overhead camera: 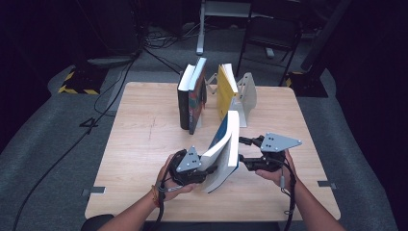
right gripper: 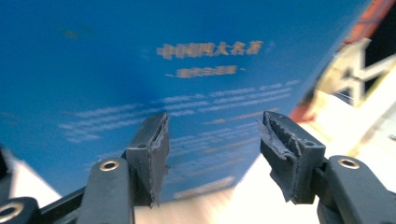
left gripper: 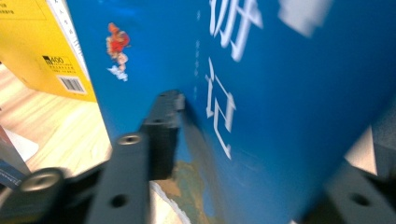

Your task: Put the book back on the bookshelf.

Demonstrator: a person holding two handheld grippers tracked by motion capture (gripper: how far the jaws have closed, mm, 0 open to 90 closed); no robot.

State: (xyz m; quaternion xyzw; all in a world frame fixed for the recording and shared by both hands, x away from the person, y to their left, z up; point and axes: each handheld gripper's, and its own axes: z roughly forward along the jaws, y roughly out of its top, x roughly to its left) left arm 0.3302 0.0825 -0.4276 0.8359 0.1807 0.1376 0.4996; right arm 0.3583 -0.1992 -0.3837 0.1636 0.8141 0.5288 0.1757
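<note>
High view: the blue book [overhead camera: 224, 150] stands tilted on the table [overhead camera: 144, 144], near its 6 o'clock edge, between the two grippers. Two dark books [overhead camera: 191, 96] and a yellow book [overhead camera: 226, 89] already stand at 12 o'clock by the white bookend [overhead camera: 248, 96], so shelving looks partly done; the blue book is still to join them. The left gripper [overhead camera: 208, 169] sits at the book's 8 o'clock, the right gripper [overhead camera: 241, 150] at its 3 o'clock.

Left gripper view: the jaws stand around the blue book's [left gripper: 280, 107] lower edge, one pad lying against the cover; whether they press I cannot tell.

Right gripper view: the jaws stand apart, empty, just before the back cover [right gripper: 140, 60].
</note>
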